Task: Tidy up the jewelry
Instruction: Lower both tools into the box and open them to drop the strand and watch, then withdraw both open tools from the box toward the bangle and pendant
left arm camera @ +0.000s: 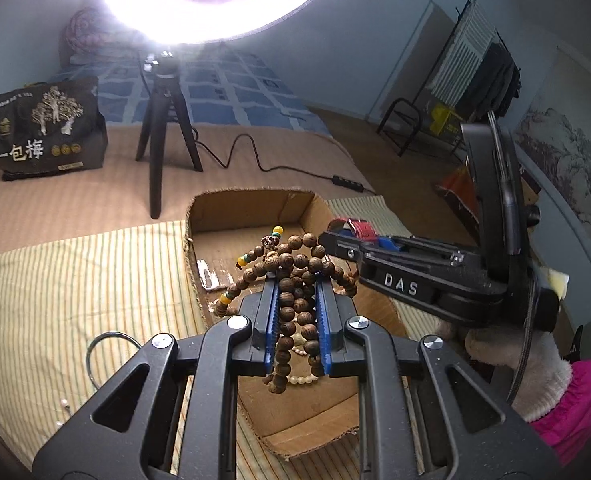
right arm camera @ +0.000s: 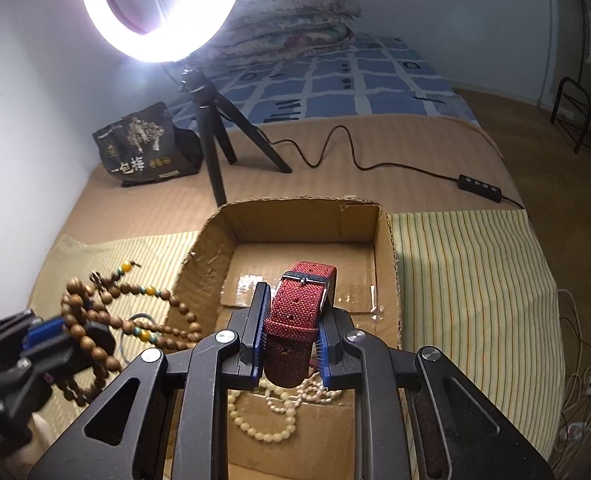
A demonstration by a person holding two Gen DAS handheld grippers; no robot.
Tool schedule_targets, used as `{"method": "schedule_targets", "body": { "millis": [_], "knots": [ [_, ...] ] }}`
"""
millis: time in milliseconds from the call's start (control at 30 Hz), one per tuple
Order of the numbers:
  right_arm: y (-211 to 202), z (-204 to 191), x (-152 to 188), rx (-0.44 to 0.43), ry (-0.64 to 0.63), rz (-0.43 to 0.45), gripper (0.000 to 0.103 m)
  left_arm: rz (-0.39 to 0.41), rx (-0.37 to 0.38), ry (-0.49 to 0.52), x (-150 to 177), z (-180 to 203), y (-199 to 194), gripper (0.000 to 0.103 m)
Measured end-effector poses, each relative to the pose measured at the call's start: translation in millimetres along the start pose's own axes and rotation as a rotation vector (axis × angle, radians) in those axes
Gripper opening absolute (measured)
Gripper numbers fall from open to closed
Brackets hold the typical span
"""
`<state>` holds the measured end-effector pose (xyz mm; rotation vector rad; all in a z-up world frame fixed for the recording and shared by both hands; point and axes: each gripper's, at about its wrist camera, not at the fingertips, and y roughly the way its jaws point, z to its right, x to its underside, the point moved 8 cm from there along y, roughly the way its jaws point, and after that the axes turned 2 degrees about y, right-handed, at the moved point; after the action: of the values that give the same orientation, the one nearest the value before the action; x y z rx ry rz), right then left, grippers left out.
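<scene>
My left gripper [left arm camera: 297, 280] is shut on a bundle of brown wooden prayer beads [left arm camera: 291, 300] with some yellow and green beads, held above the open cardboard box [left arm camera: 255, 204]. My right gripper [right arm camera: 295, 296] is shut on a red woven watch strap [right arm camera: 299, 312] with a metal buckle, held over the same box [right arm camera: 295, 210]. Cream pearl necklaces [right arm camera: 271, 412] lie on the box floor under the right gripper. The right gripper also shows in the left wrist view [left arm camera: 347, 236], and the left gripper with the beads shows in the right wrist view [right arm camera: 75, 328].
The box sits on a striped yellow cloth [left arm camera: 75, 280] on a bed. A ring light on a black tripod [right arm camera: 211, 128] stands behind the box, its cable and switch [right arm camera: 479, 188] to the right. A dark printed bag [left arm camera: 43, 132] stands at the back left. A thin ring [left arm camera: 107, 352] and small pearls lie on the cloth.
</scene>
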<state>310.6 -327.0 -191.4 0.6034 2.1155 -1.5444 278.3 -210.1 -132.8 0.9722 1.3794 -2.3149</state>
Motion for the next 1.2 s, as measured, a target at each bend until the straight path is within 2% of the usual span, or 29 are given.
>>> {"method": "schedule_targets", "body": {
  "millis": [267,300,367,433,467,600,667,1000,1067,1133,1200],
  "knots": [
    [11.2,9.1,-0.1,-0.010,0.051,-0.023,0.019,-0.054,-0.025,0.025,9.6,2.6,15.1,0.015],
    [10.6,8.4,-0.6,-0.013,0.054,-0.023,0.020,-0.060,-0.030,0.024,10.7,1.5,16.1,0.020],
    [8.6,8.0,-1.6,-0.008,0.057,-0.020,0.030,-0.063,-0.038,0.019,11.5,-0.6,16.1,0.030],
    [5.5,9.0,-3.0,-0.001,0.062,-0.007,0.036,-0.058,-0.043,0.009,11.0,-3.1,14.2,0.043],
    [5.3,10.2,-3.8,0.000,0.065,-0.004,0.036,-0.057,-0.043,0.005,10.6,-4.1,13.4,0.045],
    [2.4,12.9,-4.0,0.005,0.077,-0.004,0.038,-0.054,-0.048,-0.008,9.9,-7.5,9.5,0.046],
    [0.1,14.5,-3.9,0.015,0.079,0.002,0.047,-0.053,-0.048,-0.011,10.3,-8.2,7.7,0.046],
    [-15.5,11.2,-3.0,0.021,0.076,0.024,0.047,-0.036,-0.041,0.009,13.5,-2.5,-12.7,0.046],
    [-21.4,8.0,-1.9,0.016,0.069,0.030,0.048,-0.030,-0.034,0.008,13.7,-1.8,-19.8,0.048],
    [-27.4,5.3,0.0,0.014,0.063,0.036,0.049,-0.019,-0.027,0.011,13.9,-1.6,-27.8,0.058],
    [-35.2,3.9,3.0,0.017,0.057,0.049,0.054,-0.007,-0.021,0.018,14.1,-1.8,-39.1,0.058]
  ]
}}
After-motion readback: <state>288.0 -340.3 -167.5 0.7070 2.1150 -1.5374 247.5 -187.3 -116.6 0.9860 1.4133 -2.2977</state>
